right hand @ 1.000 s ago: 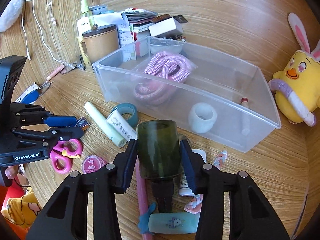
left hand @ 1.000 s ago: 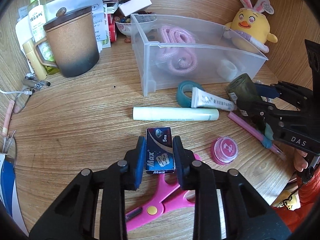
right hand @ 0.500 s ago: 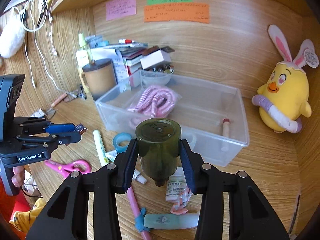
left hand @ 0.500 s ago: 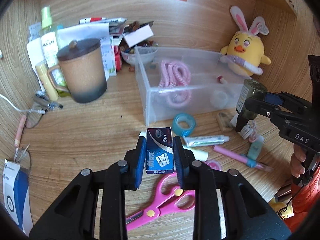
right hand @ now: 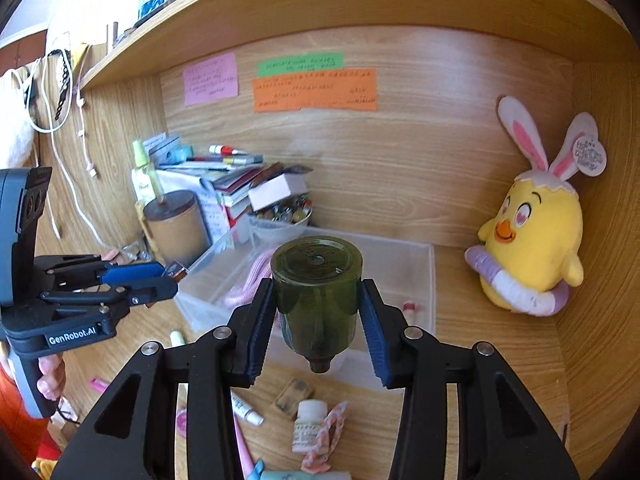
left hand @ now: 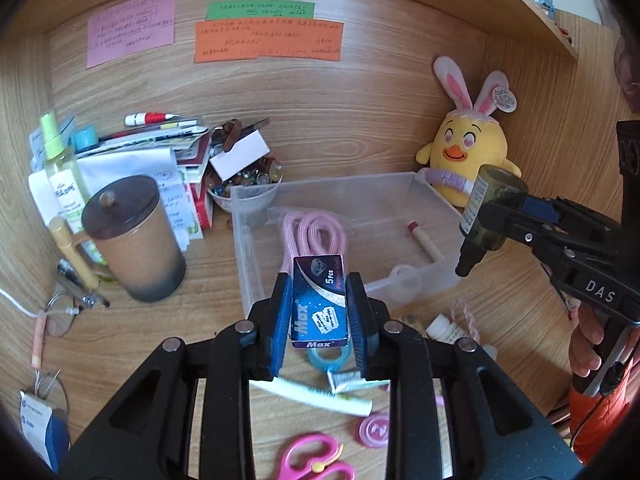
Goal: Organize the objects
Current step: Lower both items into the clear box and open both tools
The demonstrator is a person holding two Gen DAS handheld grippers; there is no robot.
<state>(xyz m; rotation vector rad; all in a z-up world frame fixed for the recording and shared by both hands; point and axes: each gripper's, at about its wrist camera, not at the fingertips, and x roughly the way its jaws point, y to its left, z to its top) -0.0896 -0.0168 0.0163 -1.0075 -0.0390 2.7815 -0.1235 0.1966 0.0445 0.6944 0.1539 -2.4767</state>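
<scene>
My left gripper point(left hand: 319, 322) is shut on a small blue "Max" box point(left hand: 319, 300), held in the air above the near edge of the clear plastic bin point(left hand: 248, 256). My right gripper point(right hand: 316, 328) is shut on a dark green bottle point(right hand: 316, 292), neck pointing down, held in the air in front of the bin point(right hand: 430, 280). The bin holds a pink rope point(left hand: 316, 232), a white tape roll point(left hand: 402, 280) and a small tube point(left hand: 424, 238). The right gripper with the bottle point(left hand: 490, 212) shows at the right in the left wrist view; the left gripper point(right hand: 168, 278) shows at the left in the right wrist view.
On the desk lie pink scissors point(left hand: 316, 460), a pink round case point(left hand: 374, 430), a white tube point(left hand: 316, 394), a teal tape ring point(left hand: 328, 358) and a small white bottle point(right hand: 306, 426). A lidded brown mug point(left hand: 136, 240), stacked papers and a yellow plush chick point(left hand: 466, 160) stand around the bin.
Both grippers have risen well above the desk with their objects and now tilt toward the back wall. The left one has moved forward over the bin's near edge.
</scene>
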